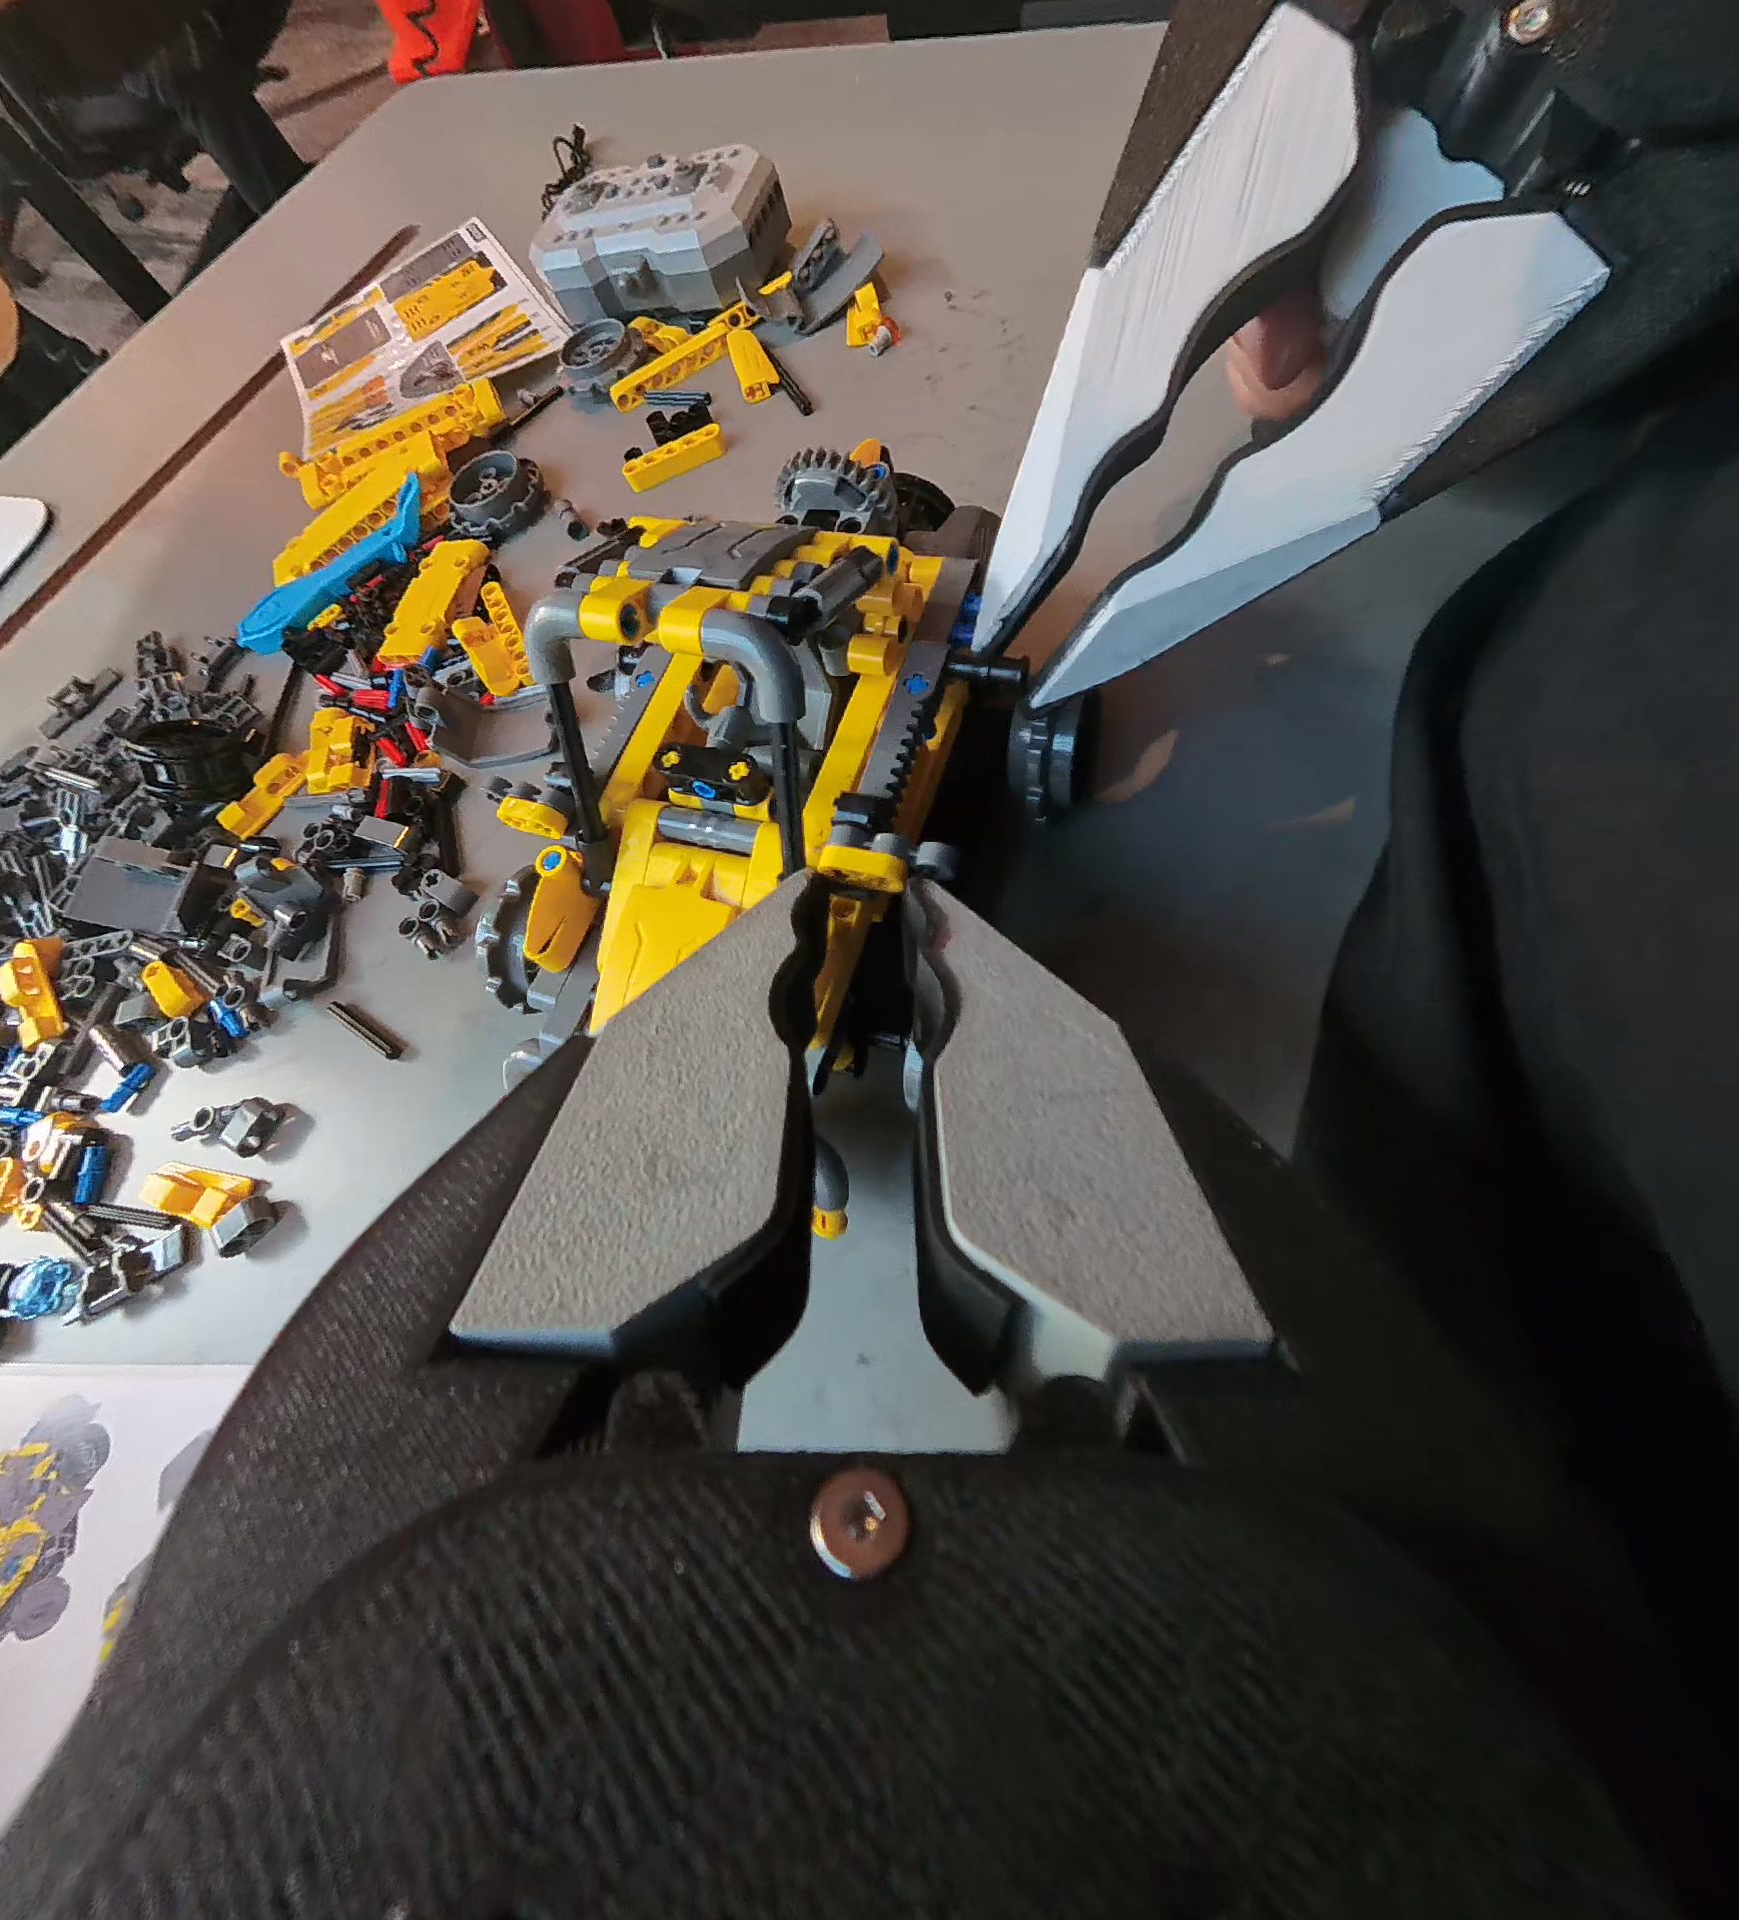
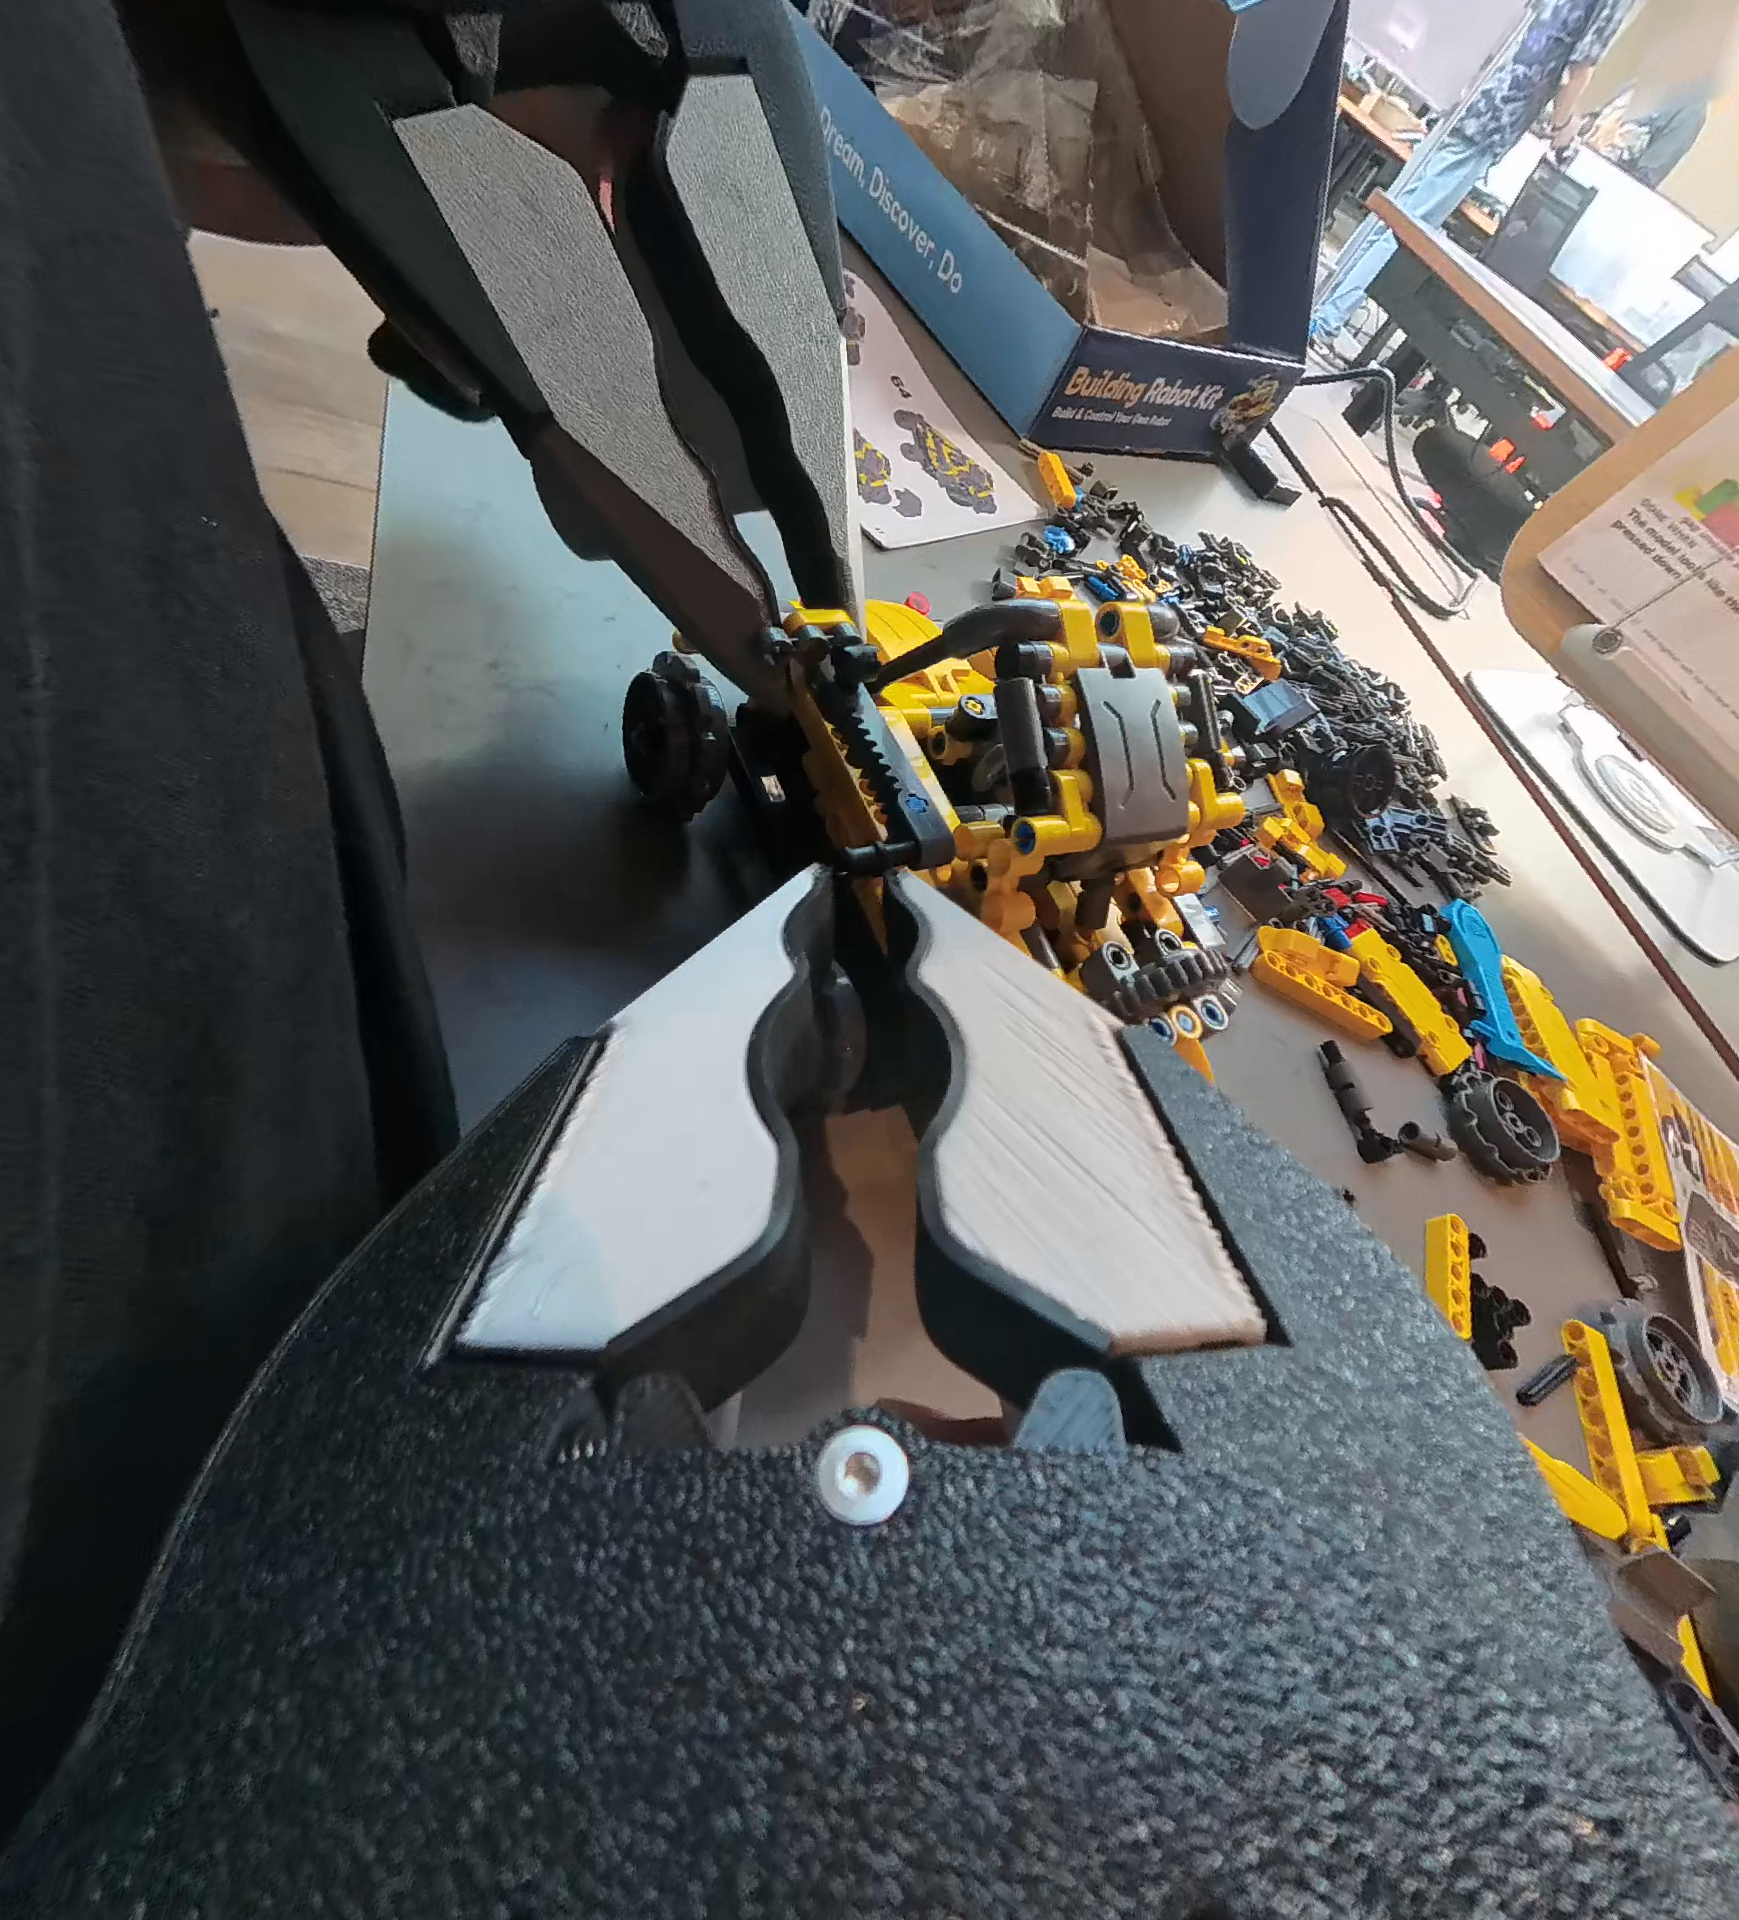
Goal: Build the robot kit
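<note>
Half-built yellow model [image 1: 740, 727] lies between the two grippers, long axis running from one to the other. Left gripper [image 1: 860, 883] has its tips closed on the model's near end. Right gripper [image 2: 860, 878] meets the opposite end, tips narrowly apart around a black pin [image 1: 995, 670]; grip unclear. Loose parts [image 1: 117, 935] lie beyond, left of the left gripper.

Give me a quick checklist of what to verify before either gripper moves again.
1. Left gripper gripping the yellow model: ok, closed on its near end.
2. Right gripper gripping the black pin: cannot tell; tips are at it.
3. Model on the table: ok.
4. Dark wheel attached: cannot tell.
5. Loose parts pile away from both grippers: ok.
</note>
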